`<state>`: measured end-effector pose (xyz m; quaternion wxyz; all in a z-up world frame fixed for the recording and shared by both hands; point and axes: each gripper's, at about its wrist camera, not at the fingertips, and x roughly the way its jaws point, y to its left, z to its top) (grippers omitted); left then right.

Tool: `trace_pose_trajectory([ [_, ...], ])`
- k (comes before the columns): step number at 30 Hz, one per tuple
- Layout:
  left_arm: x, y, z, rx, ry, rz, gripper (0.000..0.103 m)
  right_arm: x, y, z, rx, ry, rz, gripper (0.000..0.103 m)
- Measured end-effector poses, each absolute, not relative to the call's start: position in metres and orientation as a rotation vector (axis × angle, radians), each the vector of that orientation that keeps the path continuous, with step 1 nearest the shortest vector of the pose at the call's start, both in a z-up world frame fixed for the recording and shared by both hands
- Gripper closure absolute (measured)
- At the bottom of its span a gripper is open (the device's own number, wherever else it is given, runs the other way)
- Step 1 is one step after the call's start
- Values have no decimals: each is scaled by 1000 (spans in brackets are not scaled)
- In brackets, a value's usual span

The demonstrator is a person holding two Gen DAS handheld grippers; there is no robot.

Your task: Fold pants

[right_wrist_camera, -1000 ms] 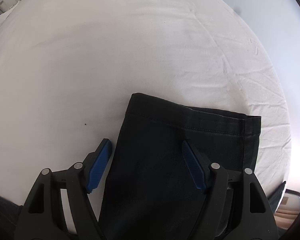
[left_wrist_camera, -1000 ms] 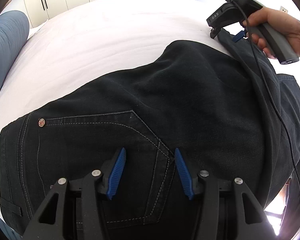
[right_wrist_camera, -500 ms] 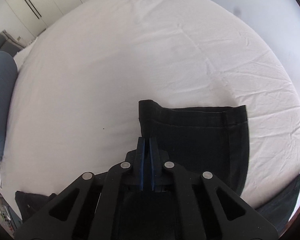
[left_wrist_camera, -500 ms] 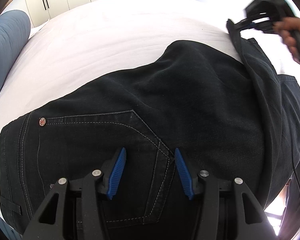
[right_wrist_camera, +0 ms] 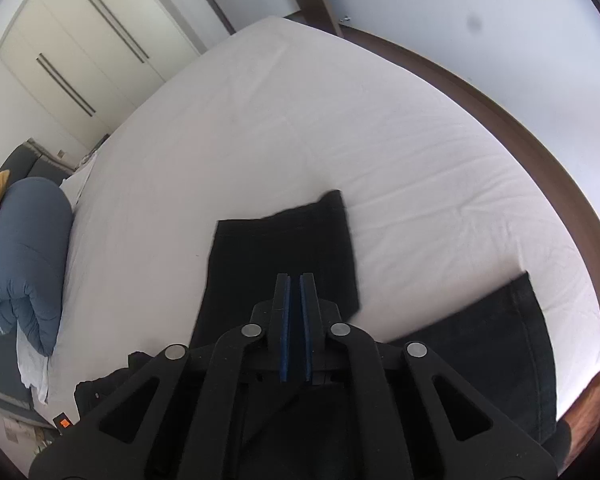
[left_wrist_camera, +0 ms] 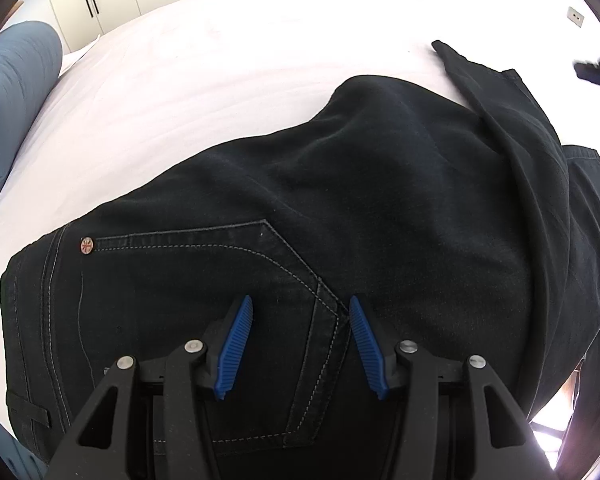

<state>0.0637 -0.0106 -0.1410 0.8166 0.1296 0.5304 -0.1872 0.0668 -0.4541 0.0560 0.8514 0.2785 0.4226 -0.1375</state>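
Black jeans (left_wrist_camera: 380, 200) lie spread on the white bed (left_wrist_camera: 220, 60), back pocket up. My left gripper (left_wrist_camera: 300, 344) hovers over the seat, open, its blue pads either side of the pocket's corner with flat fabric under them. One trouser leg (right_wrist_camera: 276, 248) lies doubled back towards the seat, its hem blurred. My right gripper (right_wrist_camera: 295, 280) is above the middle of that leg. Its jaws are opening from a narrow gap, and I see no fabric pinched between the pads. From the left wrist the right gripper (left_wrist_camera: 596, 70) is a blur at the far right, clear of the hem. The other leg (right_wrist_camera: 500, 332) lies flat.
A rolled blue duvet (right_wrist_camera: 28, 256) rests at the bed's left side, with pillows behind it. White wardrobe doors (right_wrist_camera: 72, 52) stand beyond the bed. A brown bed frame (right_wrist_camera: 500, 120) borders the far right edge. White sheet stretches beyond the jeans.
The right gripper shut on the leg's hem edge, carried it up and over towards the seat, then parted its pads. The hem now sits farther from it. The left gripper stayed put.
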Motion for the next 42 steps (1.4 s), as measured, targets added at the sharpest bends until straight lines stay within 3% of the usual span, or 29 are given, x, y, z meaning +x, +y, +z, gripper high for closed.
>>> trace_pose_trajectory([
  [1,64,-11,-141,274,1130,-397,49,87,-437,58,556,900,-276,65],
  [2,64,-10,-142,272,1128,-395,49,103,-425,59,531,915,-265,15],
  [3,65,-11,-142,270,1126,-395,49,118,-415,57,523,918,-255,0],
  [7,65,-9,-143,257,1120,-400,49,187,-368,39,401,974,-242,0],
  [8,65,-9,-143,257,1117,-402,49,200,-360,32,356,1000,-256,4],
  [9,65,-8,-144,255,1114,-403,49,216,-353,22,312,1036,-281,17],
  [11,65,-7,-144,246,1110,-407,50,243,-351,-4,288,1128,-329,30],
  [16,64,0,-144,230,1104,-417,50,275,-360,-61,313,1294,-436,30],
  [19,62,4,-144,228,1100,-421,50,282,-356,-69,252,1284,-443,30],
  [20,62,6,-144,226,1100,-422,50,283,-356,-69,258,1282,-444,39],
  [21,61,6,-144,226,1099,-422,50,284,-356,-67,267,1272,-436,56],
  [24,59,8,-142,226,1097,-421,50,283,-356,-62,266,1259,-420,92],
  [27,59,8,-142,229,1098,-419,50,272,-364,-46,317,1208,-391,99],
  [33,63,2,-144,238,1106,-412,50,202,-398,18,436,992,-374,100],
  [38,66,-3,-145,244,1114,-409,50,99,-454,65,577,827,-410,102],
  [42,68,-8,-143,249,1124,-409,49,9,-479,71,673,756,-464,102],
])
